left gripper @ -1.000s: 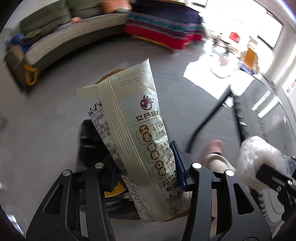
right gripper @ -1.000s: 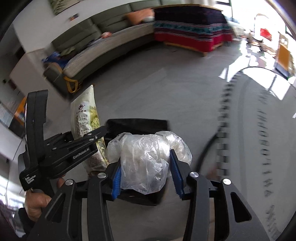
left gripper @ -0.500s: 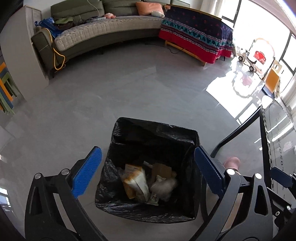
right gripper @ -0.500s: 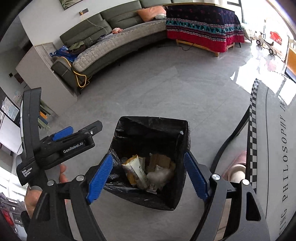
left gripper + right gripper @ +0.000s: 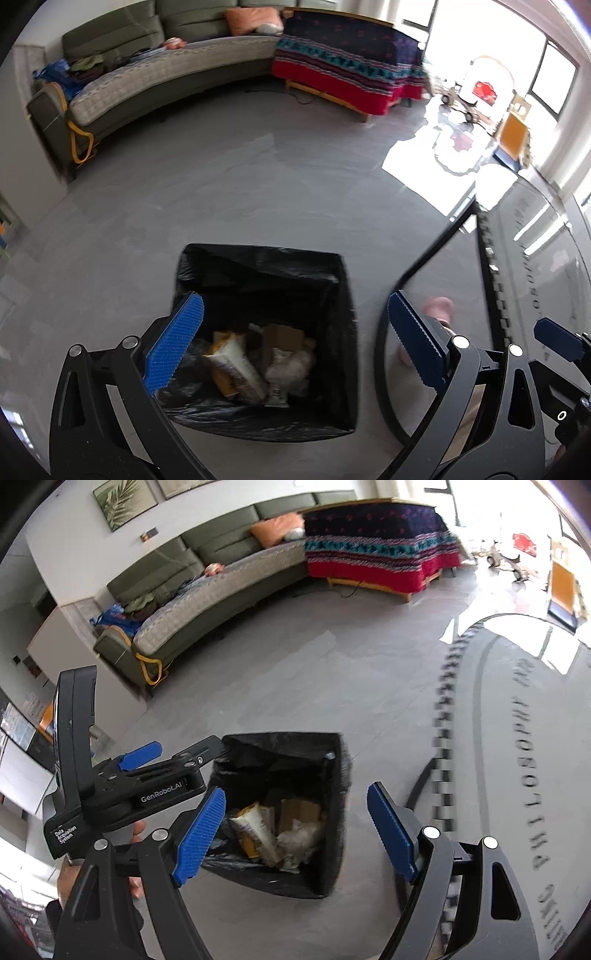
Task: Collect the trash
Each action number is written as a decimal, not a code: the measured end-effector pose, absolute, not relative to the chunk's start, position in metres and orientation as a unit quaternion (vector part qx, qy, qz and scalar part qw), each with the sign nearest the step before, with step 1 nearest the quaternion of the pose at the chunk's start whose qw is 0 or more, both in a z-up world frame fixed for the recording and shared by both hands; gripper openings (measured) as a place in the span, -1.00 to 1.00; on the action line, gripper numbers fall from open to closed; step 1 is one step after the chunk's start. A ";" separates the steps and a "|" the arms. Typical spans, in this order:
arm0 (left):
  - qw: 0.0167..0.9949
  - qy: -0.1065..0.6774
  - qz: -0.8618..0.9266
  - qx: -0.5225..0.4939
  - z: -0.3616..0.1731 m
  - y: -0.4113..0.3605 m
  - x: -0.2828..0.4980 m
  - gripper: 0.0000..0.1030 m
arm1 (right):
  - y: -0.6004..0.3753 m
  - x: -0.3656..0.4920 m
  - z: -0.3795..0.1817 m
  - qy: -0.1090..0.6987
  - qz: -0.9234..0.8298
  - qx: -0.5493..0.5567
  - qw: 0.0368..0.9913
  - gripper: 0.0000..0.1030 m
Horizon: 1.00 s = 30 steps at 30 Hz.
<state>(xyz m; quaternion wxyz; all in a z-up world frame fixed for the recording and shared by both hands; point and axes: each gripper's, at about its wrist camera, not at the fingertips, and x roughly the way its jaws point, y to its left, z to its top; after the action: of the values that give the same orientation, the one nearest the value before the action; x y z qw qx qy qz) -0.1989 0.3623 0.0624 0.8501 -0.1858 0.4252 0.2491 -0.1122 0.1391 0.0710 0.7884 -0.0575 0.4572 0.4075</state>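
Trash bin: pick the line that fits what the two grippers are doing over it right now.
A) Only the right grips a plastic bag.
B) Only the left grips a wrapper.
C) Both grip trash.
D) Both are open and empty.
D: the left gripper and the right gripper both stand wide open with nothing between their fingers, while the wrapper and crumpled plastic bag lie inside the trash bin.

Both wrist views look steeply down from above the trash bin point(image 5: 266, 332) point(image 5: 284, 812) — near it, sofa point(image 5: 147, 77) point(image 5: 207, 587) beyond; shared: bin, floor, sofa.
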 end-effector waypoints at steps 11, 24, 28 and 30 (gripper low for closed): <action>0.880 0.436 0.137 -0.132 0.078 0.250 -0.112 0.88 | 0.007 -0.065 0.080 0.440 0.295 -0.014 0.848 0.60; 0.890 0.450 -0.044 -0.056 0.067 0.076 -0.012 0.88 | -0.163 -0.032 0.047 0.438 0.092 0.039 0.894 0.64; 0.887 0.455 -0.072 -0.027 0.053 0.033 0.003 0.88 | -0.200 -0.024 0.028 0.444 0.042 0.043 0.894 0.64; 0.883 0.461 -0.082 -0.012 0.043 0.016 0.009 0.88 | -0.217 -0.018 0.017 0.453 0.027 0.054 0.890 0.64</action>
<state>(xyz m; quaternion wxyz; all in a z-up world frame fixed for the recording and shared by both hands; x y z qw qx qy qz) 0.0089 0.0163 0.0430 0.8834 -0.0117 0.4614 -0.0816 -0.0175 -0.2168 0.0169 0.8897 0.0535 0.4526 0.0265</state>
